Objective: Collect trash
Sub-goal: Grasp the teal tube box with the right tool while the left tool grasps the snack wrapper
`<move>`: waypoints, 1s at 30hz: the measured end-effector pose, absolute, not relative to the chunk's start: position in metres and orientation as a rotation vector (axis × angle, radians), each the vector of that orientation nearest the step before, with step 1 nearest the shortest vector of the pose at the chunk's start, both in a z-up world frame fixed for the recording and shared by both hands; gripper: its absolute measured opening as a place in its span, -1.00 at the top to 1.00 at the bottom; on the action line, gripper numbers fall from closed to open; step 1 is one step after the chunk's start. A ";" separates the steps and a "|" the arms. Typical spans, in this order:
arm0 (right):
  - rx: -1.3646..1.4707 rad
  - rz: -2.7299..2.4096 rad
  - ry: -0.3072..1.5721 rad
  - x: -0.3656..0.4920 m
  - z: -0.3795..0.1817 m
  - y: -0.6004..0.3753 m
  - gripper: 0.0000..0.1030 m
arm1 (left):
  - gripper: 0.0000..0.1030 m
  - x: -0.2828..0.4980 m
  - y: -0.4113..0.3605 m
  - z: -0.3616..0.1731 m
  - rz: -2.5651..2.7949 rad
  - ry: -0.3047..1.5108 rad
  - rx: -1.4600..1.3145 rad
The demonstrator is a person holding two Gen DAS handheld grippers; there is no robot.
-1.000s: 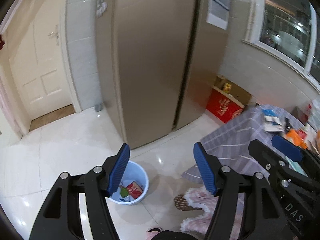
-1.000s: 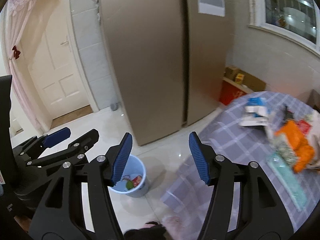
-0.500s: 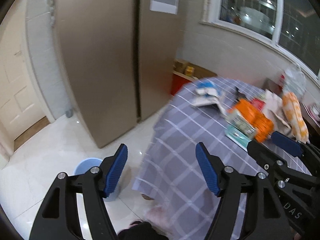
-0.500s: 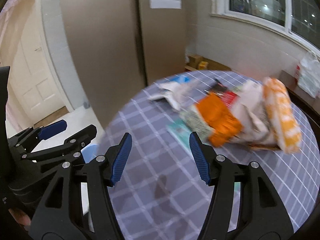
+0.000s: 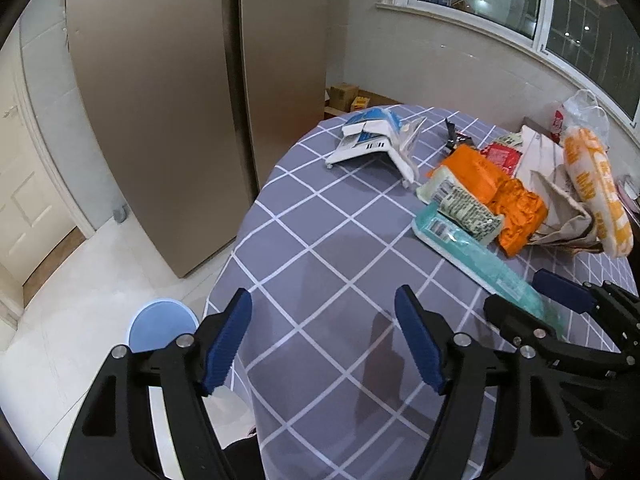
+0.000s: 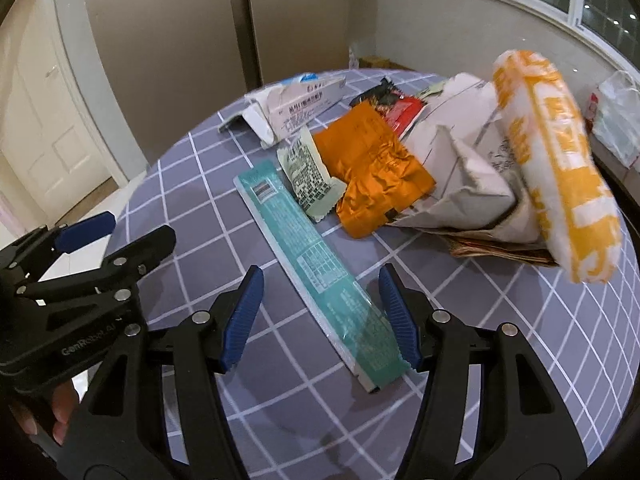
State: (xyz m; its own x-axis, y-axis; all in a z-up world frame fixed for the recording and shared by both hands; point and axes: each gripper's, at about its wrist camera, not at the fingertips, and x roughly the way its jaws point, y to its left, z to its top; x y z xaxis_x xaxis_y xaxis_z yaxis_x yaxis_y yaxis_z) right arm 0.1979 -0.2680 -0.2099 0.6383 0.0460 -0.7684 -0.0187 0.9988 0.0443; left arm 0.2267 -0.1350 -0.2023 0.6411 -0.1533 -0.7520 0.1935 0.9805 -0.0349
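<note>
1. On the round table (image 5: 320, 216), covered in a grey checked cloth, lies a heap of trash: a long teal wrapper (image 6: 316, 268), a crumpled orange packet (image 6: 372, 168), a pale green printed packet (image 6: 312, 180), grey-white crumpled paper (image 6: 464, 172) and an orange-and-white bag (image 6: 556, 160).
2. Farther off sit a flattened white and blue carton (image 5: 372, 140) and a red wrapper (image 5: 502, 156).
3. Right gripper (image 6: 320, 316) hangs spread, pinching nothing; the teal wrapper's near end runs between its blue pads without touching them.
4. Left gripper (image 5: 322, 344) is opening over bare cloth, nothing between its jaws, with the trash up and to its right.
5. Beside the table, a light blue bin (image 5: 160, 324) stands on the floor.
</note>
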 end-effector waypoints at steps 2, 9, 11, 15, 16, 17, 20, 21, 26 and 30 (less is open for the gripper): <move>0.012 0.047 0.884 0.201 -0.209 -0.266 -0.15 | -0.41 0.229 -0.134 -0.203 -0.194 0.852 0.045; -0.051 0.071 0.870 0.200 -0.209 -0.251 0.37 | -0.41 0.232 -0.137 -0.200 -0.191 0.848 0.070; -0.050 0.073 0.867 0.200 -0.209 -0.251 0.41 | -0.41 0.232 -0.136 -0.198 -0.200 0.848 0.056; -0.008 0.108 0.847 0.196 -0.207 -0.253 0.46 | -0.41 0.228 -0.135 -0.194 -0.194 0.835 0.059; -0.007 0.107 0.835 0.195 -0.205 -0.253 0.46 | -0.41 0.227 -0.134 -0.193 -0.198 0.829 0.058; 0.005 0.109 0.820 0.191 -0.202 -0.252 0.47 | -0.41 0.226 -0.133 -0.191 -0.199 0.825 0.053; 0.032 0.125 0.785 0.184 -0.192 -0.252 0.47 | -0.41 0.223 -0.132 -0.185 -0.201 0.815 0.057; 0.033 0.124 0.771 0.183 -0.189 -0.252 0.47 | -0.41 0.223 -0.133 -0.182 -0.202 0.804 0.058; 0.055 0.088 0.695 0.182 -0.164 -0.263 0.47 | -0.41 0.230 -0.144 -0.170 -0.238 0.792 0.029; 0.075 0.040 0.653 0.182 -0.154 -0.280 0.47 | -0.41 0.238 -0.161 -0.163 -0.282 0.773 0.009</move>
